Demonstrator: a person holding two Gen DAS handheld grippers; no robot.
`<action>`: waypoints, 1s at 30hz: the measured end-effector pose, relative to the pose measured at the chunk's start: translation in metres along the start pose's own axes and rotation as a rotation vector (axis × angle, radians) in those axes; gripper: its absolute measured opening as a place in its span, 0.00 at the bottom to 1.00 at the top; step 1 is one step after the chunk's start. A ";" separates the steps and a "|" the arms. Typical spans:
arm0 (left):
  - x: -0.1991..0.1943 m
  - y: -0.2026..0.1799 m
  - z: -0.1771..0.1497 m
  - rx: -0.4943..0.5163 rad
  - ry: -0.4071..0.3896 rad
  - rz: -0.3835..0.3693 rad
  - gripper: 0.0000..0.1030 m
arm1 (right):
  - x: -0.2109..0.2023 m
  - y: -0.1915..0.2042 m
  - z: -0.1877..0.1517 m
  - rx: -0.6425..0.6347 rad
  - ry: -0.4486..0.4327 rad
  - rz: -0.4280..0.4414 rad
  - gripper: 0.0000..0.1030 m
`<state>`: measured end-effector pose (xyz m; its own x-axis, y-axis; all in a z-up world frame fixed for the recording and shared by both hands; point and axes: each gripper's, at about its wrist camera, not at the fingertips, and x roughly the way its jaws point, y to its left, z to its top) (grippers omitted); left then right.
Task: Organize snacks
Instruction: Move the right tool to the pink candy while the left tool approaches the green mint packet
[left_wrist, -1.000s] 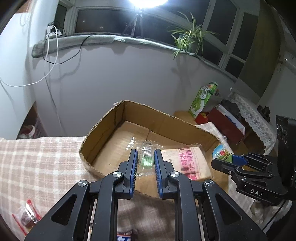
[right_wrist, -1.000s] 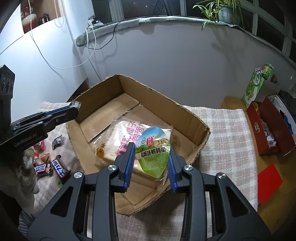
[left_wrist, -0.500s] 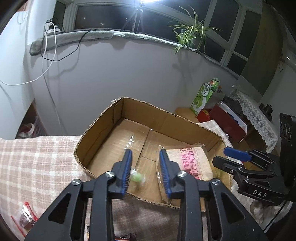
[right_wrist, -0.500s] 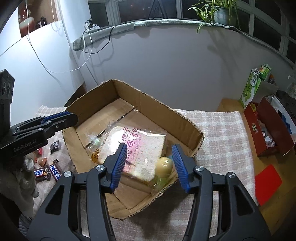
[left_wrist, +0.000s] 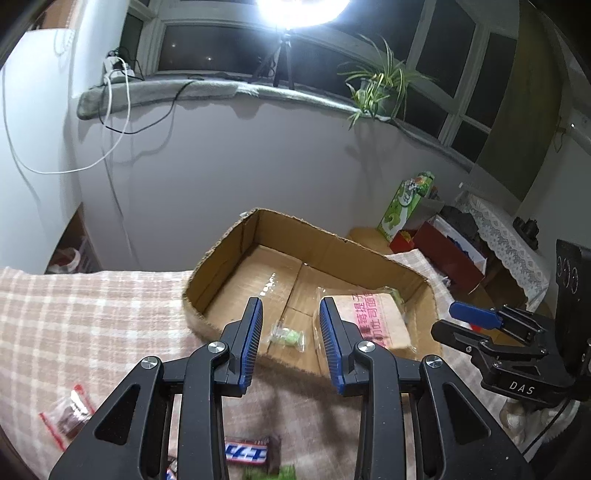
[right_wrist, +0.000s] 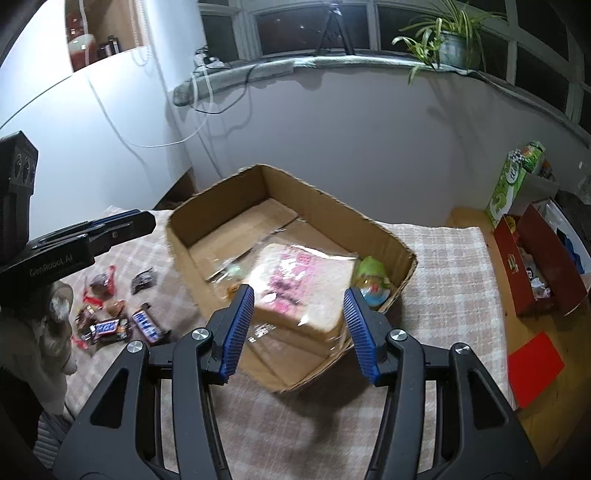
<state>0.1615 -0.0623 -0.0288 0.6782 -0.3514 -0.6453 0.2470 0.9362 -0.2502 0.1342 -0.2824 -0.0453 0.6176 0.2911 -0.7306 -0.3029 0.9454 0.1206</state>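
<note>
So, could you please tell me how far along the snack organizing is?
Done: the cardboard box already holds the bread pack, a green candy and a green-lidded cup. In hand: nothing; the left gripper and right gripper hang open-jawed. Left: the chocolate bars and small wrappers on the checked cloth.

Night scene, dark windows. Single harsh lamp above the sill, blown out in left view. Hard shadows on wall. Strong fisheye bending, black vignetted corners. Bread packet smeared, probably motion blur.
</note>
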 end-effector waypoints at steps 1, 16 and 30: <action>-0.004 0.000 -0.001 0.001 -0.004 0.000 0.30 | -0.003 0.003 -0.001 -0.006 0.000 0.005 0.51; -0.066 0.009 -0.065 0.071 0.034 -0.007 0.30 | -0.025 0.064 -0.061 -0.175 0.093 0.147 0.52; -0.074 0.009 -0.152 0.236 0.249 -0.089 0.30 | 0.003 0.110 -0.128 -0.279 0.273 0.241 0.51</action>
<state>0.0079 -0.0292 -0.0930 0.4642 -0.3964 -0.7921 0.4707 0.8679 -0.1586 0.0102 -0.1964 -0.1202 0.3033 0.4128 -0.8588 -0.6214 0.7690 0.1502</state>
